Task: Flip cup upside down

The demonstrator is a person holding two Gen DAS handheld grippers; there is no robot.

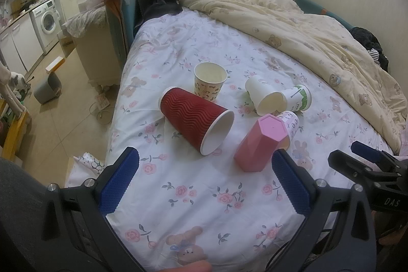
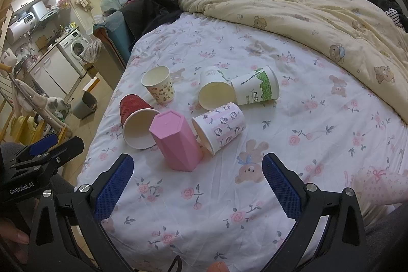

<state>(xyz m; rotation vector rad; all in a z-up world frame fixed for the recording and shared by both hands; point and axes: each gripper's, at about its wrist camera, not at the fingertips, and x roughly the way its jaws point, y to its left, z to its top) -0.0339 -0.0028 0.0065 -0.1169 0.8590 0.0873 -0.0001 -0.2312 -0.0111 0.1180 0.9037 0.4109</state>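
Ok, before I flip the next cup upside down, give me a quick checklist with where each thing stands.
1. Left gripper open and empty: ok.
2. Right gripper open and empty: ok.
3. Pink cup already mouth down: ok, skip it.
4. Bear-print cup standing mouth up, with free space around it: ok as a target.
5. Red cup on its side, mouth toward the grippers: not ok yet, needs turning.
6. White cup, green-print cup and cat-print cup on their sides, crowded together: not ok, tight room for fingers.
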